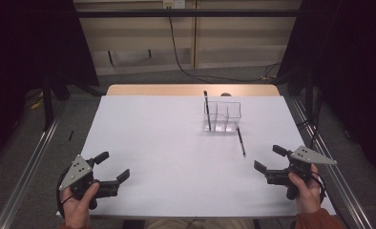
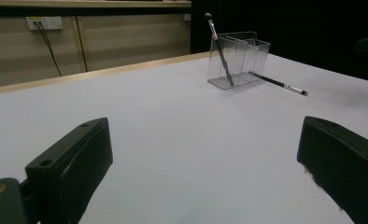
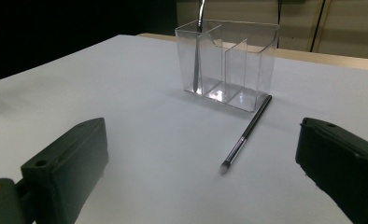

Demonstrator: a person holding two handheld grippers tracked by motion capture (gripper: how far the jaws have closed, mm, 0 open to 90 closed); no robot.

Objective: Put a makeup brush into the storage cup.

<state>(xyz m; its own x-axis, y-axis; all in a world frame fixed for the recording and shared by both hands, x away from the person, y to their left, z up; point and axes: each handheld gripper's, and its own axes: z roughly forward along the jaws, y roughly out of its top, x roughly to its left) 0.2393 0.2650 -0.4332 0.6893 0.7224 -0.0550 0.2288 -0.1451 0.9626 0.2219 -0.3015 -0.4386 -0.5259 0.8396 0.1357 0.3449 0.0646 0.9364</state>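
A white counter (image 1: 176, 157) carries a clear plastic organizer (image 1: 223, 116) toward its far right, well apart from both grippers, with bare surface lying between them and it. The left gripper (image 1: 113, 167) rests at the near left corner and the right gripper (image 1: 268, 159) at the near right edge, each in a hand, each with jaws spread wide and released, grasping nothing. A loose makeup brush (image 1: 241, 141) lies flat on the counter, its handle end touching or just beside the organizer's near right corner and its bristle tip pointing toward the right gripper. The right gripper view shows the organizer's dividers splitting it into compartments and the loose brush's pale bristle tip; the high view leaves those partitions faint. A second brush (image 1: 207, 110) stands tilted in the leftmost compartment, its top rising above the rim; the other compartments hold nothing visible. The left gripper view shows a wall socket (image 2: 44, 22) with cables behind the counter.
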